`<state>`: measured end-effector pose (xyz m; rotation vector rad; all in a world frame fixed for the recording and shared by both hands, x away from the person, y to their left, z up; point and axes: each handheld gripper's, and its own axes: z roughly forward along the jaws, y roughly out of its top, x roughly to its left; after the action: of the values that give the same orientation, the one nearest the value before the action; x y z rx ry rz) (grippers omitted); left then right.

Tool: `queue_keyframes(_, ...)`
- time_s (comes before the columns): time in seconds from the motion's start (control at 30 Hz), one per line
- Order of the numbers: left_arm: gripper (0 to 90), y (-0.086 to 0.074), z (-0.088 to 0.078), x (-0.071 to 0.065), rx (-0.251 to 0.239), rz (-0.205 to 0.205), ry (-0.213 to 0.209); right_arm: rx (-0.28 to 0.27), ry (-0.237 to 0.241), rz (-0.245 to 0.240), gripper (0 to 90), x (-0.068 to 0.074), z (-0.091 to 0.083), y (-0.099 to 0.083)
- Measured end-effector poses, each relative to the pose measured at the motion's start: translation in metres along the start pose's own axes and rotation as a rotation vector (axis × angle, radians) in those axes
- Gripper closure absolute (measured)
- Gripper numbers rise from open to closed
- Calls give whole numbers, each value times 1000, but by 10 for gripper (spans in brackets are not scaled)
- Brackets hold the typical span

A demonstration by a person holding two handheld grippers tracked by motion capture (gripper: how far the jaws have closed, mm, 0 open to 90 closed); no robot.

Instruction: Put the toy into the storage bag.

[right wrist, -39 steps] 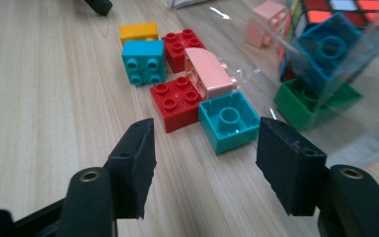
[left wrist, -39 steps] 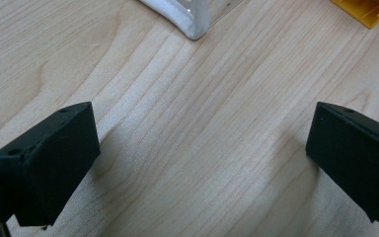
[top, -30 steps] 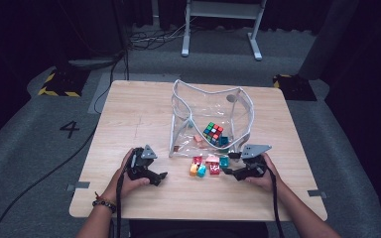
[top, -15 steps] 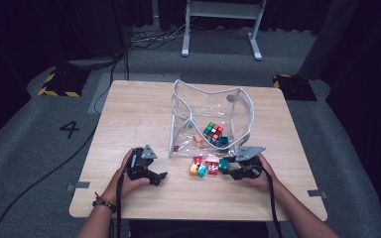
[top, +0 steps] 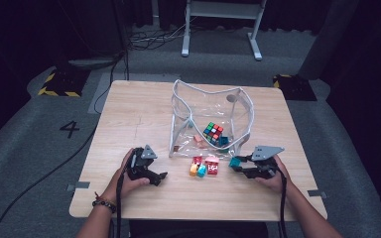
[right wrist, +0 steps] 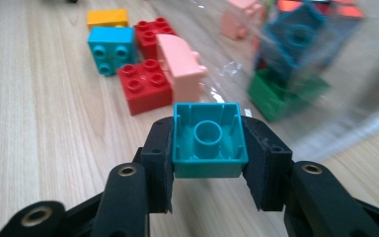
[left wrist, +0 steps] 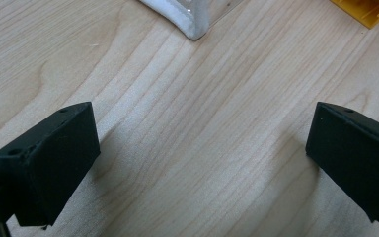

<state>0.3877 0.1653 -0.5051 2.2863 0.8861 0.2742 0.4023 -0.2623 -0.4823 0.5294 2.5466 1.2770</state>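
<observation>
One block: a teal toy brick point(right wrist: 208, 140) is sitting squeezed between the right gripper's point(top: 243, 165) black jaws, hollow side facing the camera, just off the table point(top: 139, 114).
Doing it well: keeping the squeeze steady, lifting over the clear bag's point(top: 211, 119) white rim, letting go inside by the puzzle cube point(top: 213, 132).
Nearby: red, pink, blue and yellow bricks point(top: 204, 166) are lying just left of the held brick.
Left gripper point(top: 154, 173): resting on the wood, jaws standing wide, gripping nothing.

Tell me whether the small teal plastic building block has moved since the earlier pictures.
Yes. The teal block, clamped in the right gripper, has shifted right, away from the loose red brick on the wooden table, and its jaws have just closed on it.
</observation>
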Motion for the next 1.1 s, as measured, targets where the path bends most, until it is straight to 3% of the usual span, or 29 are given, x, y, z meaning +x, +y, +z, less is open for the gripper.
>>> queue_keyframes(0.03,1,0,0,0,0,0,0,-3,-32,20,595,-5,-10,-4)
queue_keyframes(0.07,0,0,0,0,0,0,0,-3,-32,20,595,-5,-10,-4)
queue_keyframes(0.1,0,0,0,0,0,0,0,-6,-72,30,595,-10,-19,-7)
queue_keyframes(0.3,1,0,0,0,0,0,0,-40,-157,71,595,-25,-39,-10)
queue_keyframes(0.33,0,0,0,0,1,0,1,-69,-175,109,595,-33,-46,-11)
queue_keyframes(0.37,0,0,0,0,1,0,1,-69,-175,109,595,-33,-46,-11)
queue_keyframes(0.4,0,0,0,0,0,0,0,-87,-171,131,595,-40,-49,-12)
queue_keyframes(0.43,0,0,0,0,0,0,0,-112,-205,175,595,-53,-55,-12)
queue_keyframes(0.53,1,0,0,0,0,0,0,-117,-234,192,595,-65,-60,-10)
queue_keyframes(0.67,0,0,0,0,0,0,1,-130,-297,227,595,-95,-73,-1)
queue_keyframes(0.7,1,0,0,0,0,0,1,-130,-297,227,595,-95,-73,-1)
queue_keyframes(0.9,0,0,0,0,0,0,0,-135,-320,233,595,-130,-79,22)
queue_keyframes(1.07,0,0,0,0,1,0,2,-167,-328,243,595,-142,-84,39)
queue_keyframes(1.1,0,0,0,0,1,-1,2,-184,-333,236,595,-145,-89,51)
